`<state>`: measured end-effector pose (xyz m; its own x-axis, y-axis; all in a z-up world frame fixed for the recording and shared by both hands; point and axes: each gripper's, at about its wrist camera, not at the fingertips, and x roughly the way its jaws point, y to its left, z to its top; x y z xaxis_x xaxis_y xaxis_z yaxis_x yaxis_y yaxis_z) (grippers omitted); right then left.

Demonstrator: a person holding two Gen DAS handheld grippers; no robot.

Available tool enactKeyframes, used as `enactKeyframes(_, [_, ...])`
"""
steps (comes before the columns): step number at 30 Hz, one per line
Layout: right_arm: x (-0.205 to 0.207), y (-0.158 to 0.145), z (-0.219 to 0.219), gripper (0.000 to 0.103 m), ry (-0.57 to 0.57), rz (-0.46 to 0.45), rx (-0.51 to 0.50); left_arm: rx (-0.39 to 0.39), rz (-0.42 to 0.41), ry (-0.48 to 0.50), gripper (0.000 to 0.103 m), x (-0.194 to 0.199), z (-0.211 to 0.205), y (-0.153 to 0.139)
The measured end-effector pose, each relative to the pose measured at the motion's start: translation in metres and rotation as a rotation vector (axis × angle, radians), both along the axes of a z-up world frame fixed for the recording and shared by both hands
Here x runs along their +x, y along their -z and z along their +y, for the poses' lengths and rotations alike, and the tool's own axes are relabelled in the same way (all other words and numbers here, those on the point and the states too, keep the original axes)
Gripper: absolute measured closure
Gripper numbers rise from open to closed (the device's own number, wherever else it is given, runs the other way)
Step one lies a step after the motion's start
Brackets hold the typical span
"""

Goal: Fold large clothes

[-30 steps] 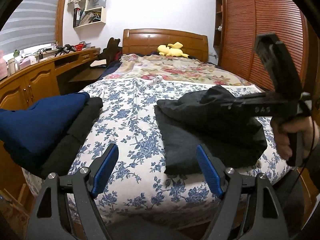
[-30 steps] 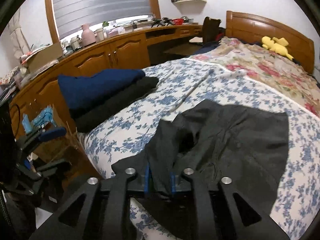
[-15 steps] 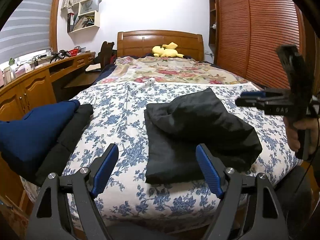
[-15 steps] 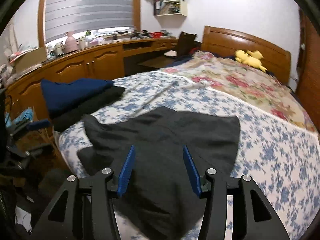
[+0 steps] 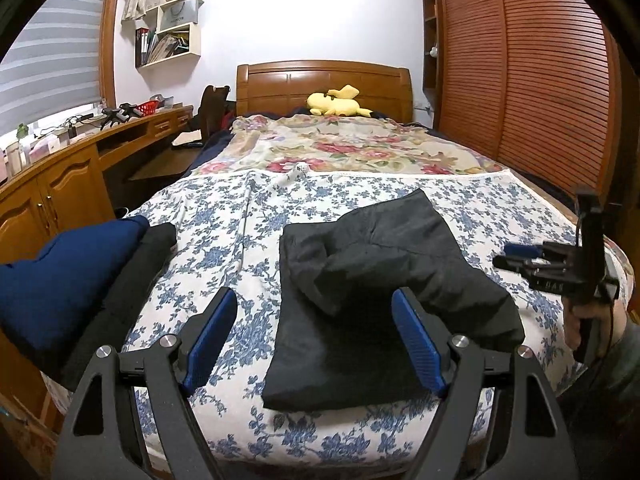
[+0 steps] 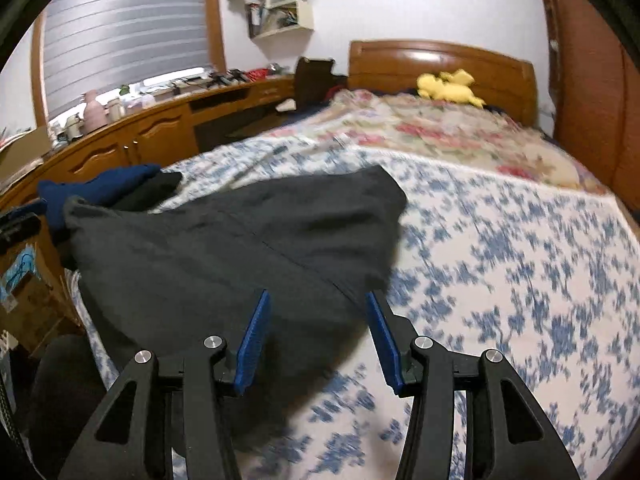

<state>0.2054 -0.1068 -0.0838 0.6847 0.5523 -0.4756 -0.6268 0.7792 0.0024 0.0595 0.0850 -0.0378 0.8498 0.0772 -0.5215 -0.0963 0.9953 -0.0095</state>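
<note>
The dark garment [image 5: 384, 292] is left folded but lumpy on the bed [image 5: 248, 264]; flattening is judged outstanding. Both the left gripper [image 5: 314, 340] and right gripper [image 6: 316, 336] are held open, empty.

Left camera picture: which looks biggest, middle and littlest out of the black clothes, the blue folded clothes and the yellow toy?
1. Black clothes, spread mid-bed.
2. Blue folded clothes, cut off at the picture's edge, so maybe bigger than shown.
3. Yellow toy, but it is far back by the headboard, which shrinks it.
</note>
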Motion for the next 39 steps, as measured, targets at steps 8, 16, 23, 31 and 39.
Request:
enactKeyframes(8, [-0.005, 0.0, -0.002, 0.052, 0.025, 0.0, -0.015, 0.006, 0.004, 0.039, 0.023, 0.014, -0.019, -0.007])
enactKeyframes(16, [-0.01, -0.003, 0.004, 0.052, 0.002, -0.008, -0.005, 0.001, 0.091, 0.018, 0.04, 0.042, -0.018, 0.01])
enactKeyframes(23, [-0.004, 0.005, 0.011, 0.052, -0.031, -0.009, -0.009, -0.06, 0.138, 0.042, 0.053, 0.045, -0.008, 0.028])
enactKeyframes(31, [0.006, 0.011, 0.018, 0.052, -0.035, -0.006, -0.023, -0.039, 0.114, 0.092, 0.093, 0.038, -0.016, 0.024])
enactKeyframes(39, [-0.002, 0.0, 0.025, 0.052, -0.064, -0.028, -0.014, -0.033, 0.033, 0.123, 0.095, 0.018, -0.022, 0.005])
